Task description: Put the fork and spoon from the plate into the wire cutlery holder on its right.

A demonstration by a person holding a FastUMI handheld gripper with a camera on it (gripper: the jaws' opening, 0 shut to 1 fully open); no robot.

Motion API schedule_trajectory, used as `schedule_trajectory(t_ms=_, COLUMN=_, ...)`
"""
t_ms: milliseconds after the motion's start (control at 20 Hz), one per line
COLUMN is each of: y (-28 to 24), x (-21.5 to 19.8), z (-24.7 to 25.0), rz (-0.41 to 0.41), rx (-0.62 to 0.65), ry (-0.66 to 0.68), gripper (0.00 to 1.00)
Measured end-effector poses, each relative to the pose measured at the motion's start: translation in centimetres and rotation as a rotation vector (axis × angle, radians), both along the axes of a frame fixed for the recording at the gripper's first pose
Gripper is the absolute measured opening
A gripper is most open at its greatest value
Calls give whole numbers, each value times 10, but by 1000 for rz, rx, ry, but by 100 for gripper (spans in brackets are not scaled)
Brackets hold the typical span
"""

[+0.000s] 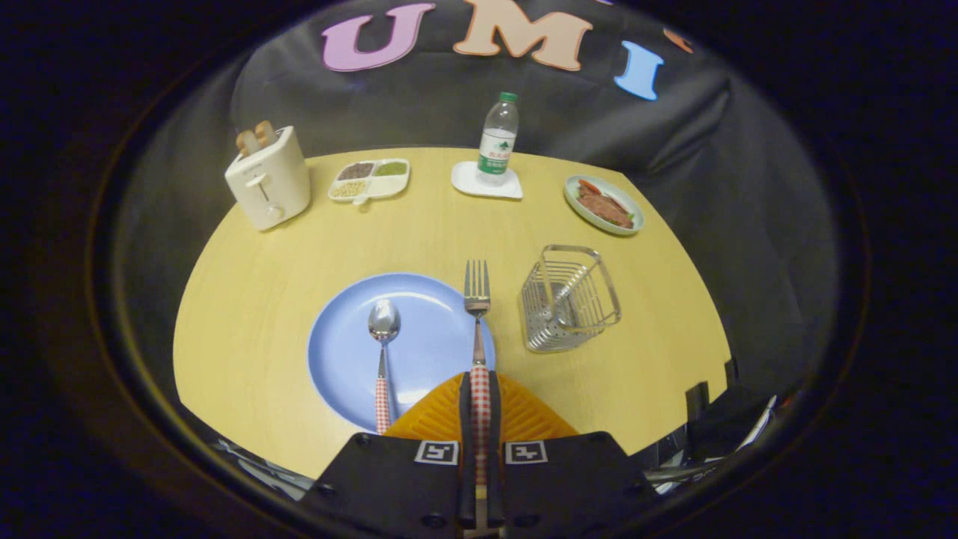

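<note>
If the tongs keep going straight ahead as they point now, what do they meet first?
Likely nothing close: the tongs, shut on the fork, point over bare table toward the water bottle on its coaster. The wire cutlery holder sits off that line. Depth is uncertain.

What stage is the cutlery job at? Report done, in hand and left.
Done: nothing; the wire cutlery holder looks empty. In hand: the tool is shut on the fork by its checked handle, tines pointing ahead, beside the holder. Left: drop the fork in the holder, then fetch the spoon lying on the blue plate.
</note>
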State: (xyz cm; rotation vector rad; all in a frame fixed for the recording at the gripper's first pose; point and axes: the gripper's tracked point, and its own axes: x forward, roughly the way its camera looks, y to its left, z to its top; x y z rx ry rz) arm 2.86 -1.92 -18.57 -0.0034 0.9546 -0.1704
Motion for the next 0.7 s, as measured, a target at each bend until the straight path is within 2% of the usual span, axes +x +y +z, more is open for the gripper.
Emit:
schedule_trajectory(t_ms=100, y=-16, x=-4, z=13, rz=-54, rx=-7, ry=59, gripper=9)
schedule_trajectory(t_ms=400, y=-45, x=0, z=43, rz=-143, rx=5, ry=213, gripper=9)
schedule_trajectory(t_ms=700, y=-64, x=10, z=28, rz=-229, rx=94, ry=422, gripper=9)
